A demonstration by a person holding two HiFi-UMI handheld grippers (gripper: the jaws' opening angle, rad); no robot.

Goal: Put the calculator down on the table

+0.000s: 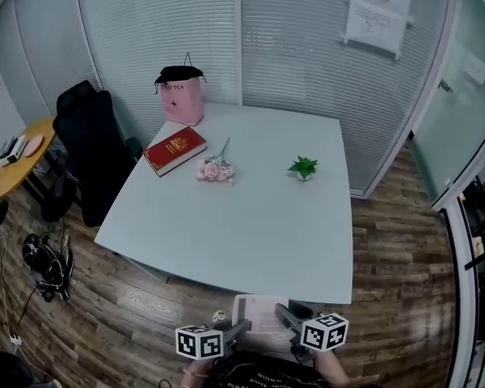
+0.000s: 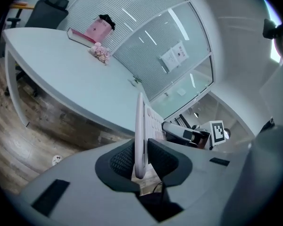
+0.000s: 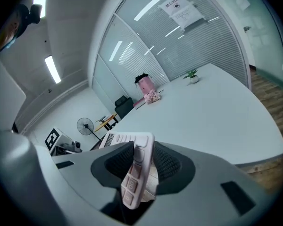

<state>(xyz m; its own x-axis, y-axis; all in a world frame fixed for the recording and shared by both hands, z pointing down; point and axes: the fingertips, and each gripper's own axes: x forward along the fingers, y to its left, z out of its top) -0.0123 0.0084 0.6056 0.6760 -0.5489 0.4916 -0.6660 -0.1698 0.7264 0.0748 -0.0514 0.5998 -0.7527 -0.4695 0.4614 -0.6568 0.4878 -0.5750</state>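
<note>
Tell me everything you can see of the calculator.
The calculator is a thin, pale pinkish, plastic-looking slab with rows of keys and a display strip. It is held short of the near edge of the table, clamped on opposite sides by the jaws of the left gripper and right gripper.

Illegible print on wall notice [image 1: 377,10]; calculator [image 1: 257,309] partly out of sight.
</note>
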